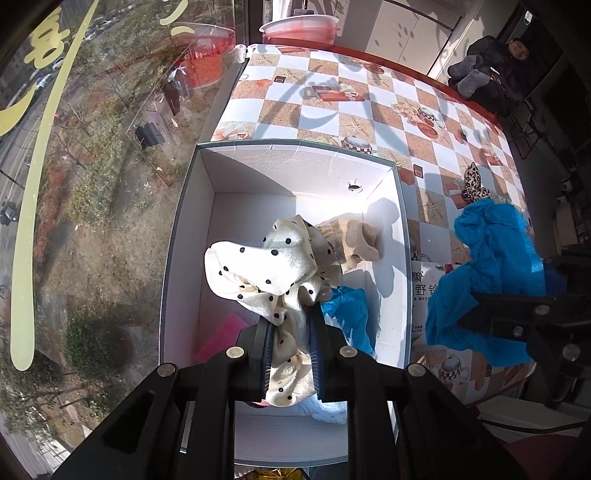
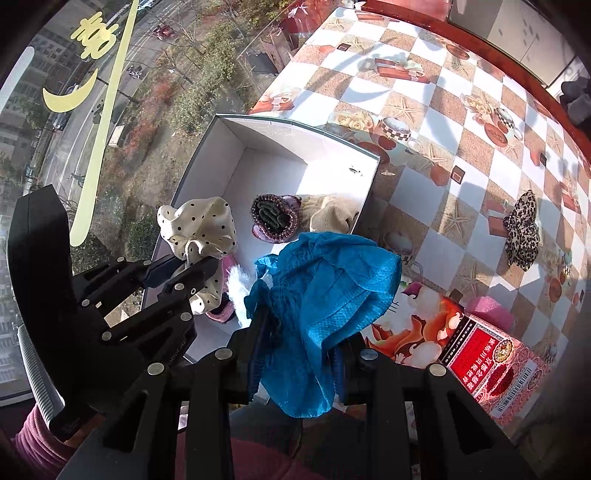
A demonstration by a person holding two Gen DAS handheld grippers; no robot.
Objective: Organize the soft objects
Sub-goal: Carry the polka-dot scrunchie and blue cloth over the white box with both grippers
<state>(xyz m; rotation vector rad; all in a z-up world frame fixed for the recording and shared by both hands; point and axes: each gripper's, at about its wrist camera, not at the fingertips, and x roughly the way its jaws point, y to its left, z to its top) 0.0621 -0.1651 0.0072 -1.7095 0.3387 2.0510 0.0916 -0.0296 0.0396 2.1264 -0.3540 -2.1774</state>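
My left gripper (image 1: 291, 332) is shut on a cream polka-dot cloth (image 1: 266, 266) and holds it over the open white box (image 1: 207, 177). It also shows in the right wrist view (image 2: 184, 269) with the cloth (image 2: 199, 221). My right gripper (image 2: 295, 354) is shut on a blue cloth (image 2: 325, 280), held near the box's right wall; the cloth also shows in the left wrist view (image 1: 491, 266). Inside the box lie a beige cloth (image 1: 354, 236), a rolled dark item with a purple edge (image 2: 273, 218), a pink piece and a blue piece (image 1: 351, 310).
A leopard-print scrunchie (image 2: 521, 236) lies on the checkered tablecloth (image 2: 436, 92) to the right. A red printed carton (image 2: 491, 362) and a pink sponge (image 2: 487, 310) sit near the front right. A window runs along the left. A red-and-white basin (image 1: 299, 26) stands at the far table end.
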